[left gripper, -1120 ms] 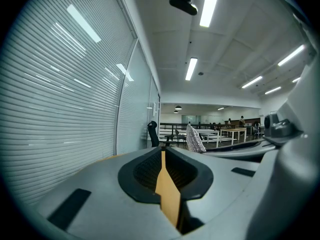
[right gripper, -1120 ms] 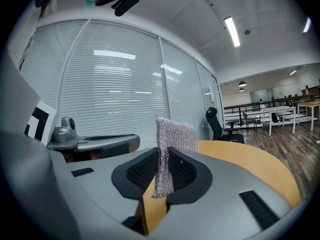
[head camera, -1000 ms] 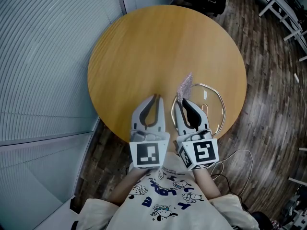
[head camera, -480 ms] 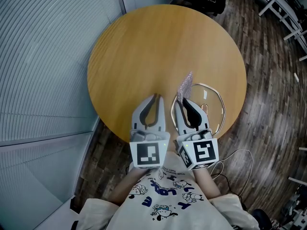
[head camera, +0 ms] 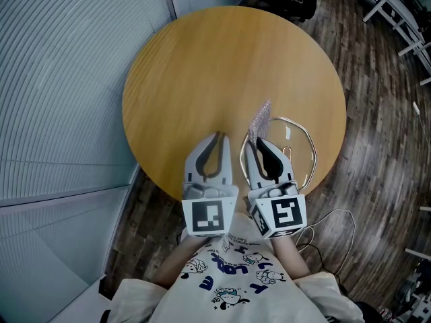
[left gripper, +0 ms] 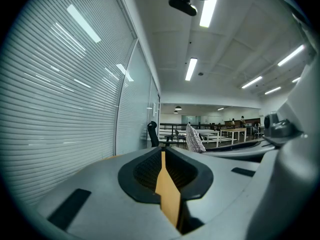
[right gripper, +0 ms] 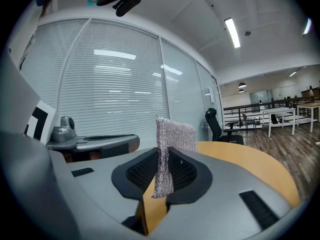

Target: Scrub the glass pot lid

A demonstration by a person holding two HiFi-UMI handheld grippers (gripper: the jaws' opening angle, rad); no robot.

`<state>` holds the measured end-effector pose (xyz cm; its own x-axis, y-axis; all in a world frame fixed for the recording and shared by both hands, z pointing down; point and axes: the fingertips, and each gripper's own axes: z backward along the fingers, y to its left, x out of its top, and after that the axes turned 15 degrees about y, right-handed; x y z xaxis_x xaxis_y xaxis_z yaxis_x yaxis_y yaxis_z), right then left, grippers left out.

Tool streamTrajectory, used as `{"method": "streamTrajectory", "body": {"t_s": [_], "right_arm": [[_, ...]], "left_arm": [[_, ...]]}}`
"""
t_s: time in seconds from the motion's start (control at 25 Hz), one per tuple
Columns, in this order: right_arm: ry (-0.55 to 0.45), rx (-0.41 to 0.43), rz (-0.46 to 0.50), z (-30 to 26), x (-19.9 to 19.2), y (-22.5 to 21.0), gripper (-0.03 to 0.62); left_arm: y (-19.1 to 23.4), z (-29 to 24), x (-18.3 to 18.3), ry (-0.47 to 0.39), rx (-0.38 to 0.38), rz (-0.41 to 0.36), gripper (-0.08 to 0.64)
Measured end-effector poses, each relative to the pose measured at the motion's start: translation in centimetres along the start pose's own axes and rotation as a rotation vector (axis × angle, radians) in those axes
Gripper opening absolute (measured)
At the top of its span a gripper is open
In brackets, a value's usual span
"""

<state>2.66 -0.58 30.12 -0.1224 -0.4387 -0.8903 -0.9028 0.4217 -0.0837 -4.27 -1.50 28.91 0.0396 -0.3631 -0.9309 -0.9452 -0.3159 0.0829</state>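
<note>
The right hand-held gripper (head camera: 254, 142) is clamped on a silvery knitted-mesh scrubber (head camera: 259, 118), held upright just beside the round glass pot lid (head camera: 301, 155), which lies flat on the wooden tabletop (head camera: 222, 66). The left hand-held gripper (head camera: 217, 137) has its jaws together, empty. This fits scrubbing about to start or just ended; any stroke on smooth glass would need the lid steadied

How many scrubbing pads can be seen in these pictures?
1. The silvery mesh scrubbing pad is clamped between the jaws of the right gripper, near the glass lid on the table. The left gripper holds none.
</note>
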Motion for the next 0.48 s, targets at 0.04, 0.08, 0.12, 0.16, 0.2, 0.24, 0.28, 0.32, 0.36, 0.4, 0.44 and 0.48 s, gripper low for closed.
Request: {"method": "streamTrajectory", "body": {"t_s": [0.04,0.08,0.12,0.16,0.2,0.24,0.28,0.32,0.36,0.4,0.44,0.48], "right_arm": [[-0.001,0.000,0.001,-0.01,0.02,-0.05,0.072],[-0.002,-0.001,0.001,-0.02,0.02,-0.10,0.072],[-0.002,-0.001,0.001,-0.01,0.00,-0.15,0.072],[-0.002,-0.002,0.001,0.00,-0.02,-0.18,0.072],[-0.002,-0.002,0.001,0.00,-0.02,-0.19,0.072],[-0.002,-0.003,0.002,-0.01,0.01,-0.17,0.072],[-0.001,-0.002,0.002,-0.04,0.04,-0.15,0.072],[-0.001,-0.002,0.002,-0.07,0.05,-0.13,0.072],[-0.001,-0.001,0.003,-0.11,0.05,-0.12,0.072],[-0.001,0.000,0.004,-0.16,0.05,-0.11,0.072],[0.001,0.000,0.003,-0.19,0.05,-0.10,0.072],[0.003,-0.001,0.002,-0.23,0.05,-0.10,0.072]], "left_arm": [[-0.03,-0.04,0.02,0.001,0.000,-0.002,0.031],[-0.05,-0.07,0.01,0.001,0.000,-0.005,0.032],[-0.08,-0.09,0.00,0.002,0.000,-0.007,0.032],[-0.10,-0.11,-0.02,0.002,0.000,-0.009,0.031],[-0.10,-0.12,-0.03,0.002,0.000,-0.010,0.031],[-0.09,-0.13,-0.02,0.002,0.000,-0.010,0.031],[-0.07,-0.15,0.00,0.002,0.000,-0.009,0.031],[-0.04,-0.18,0.02,0.004,0.000,-0.008,0.031],[-0.03,-0.21,0.03,0.005,0.000,-0.007,0.031],[-0.01,-0.24,0.04,0.005,0.000,-0.008,0.031],[0.01,-0.27,0.04,0.004,0.000,-0.008,0.032],[0.03,-0.29,0.04,0.003,0.000,-0.008,0.031]]}}
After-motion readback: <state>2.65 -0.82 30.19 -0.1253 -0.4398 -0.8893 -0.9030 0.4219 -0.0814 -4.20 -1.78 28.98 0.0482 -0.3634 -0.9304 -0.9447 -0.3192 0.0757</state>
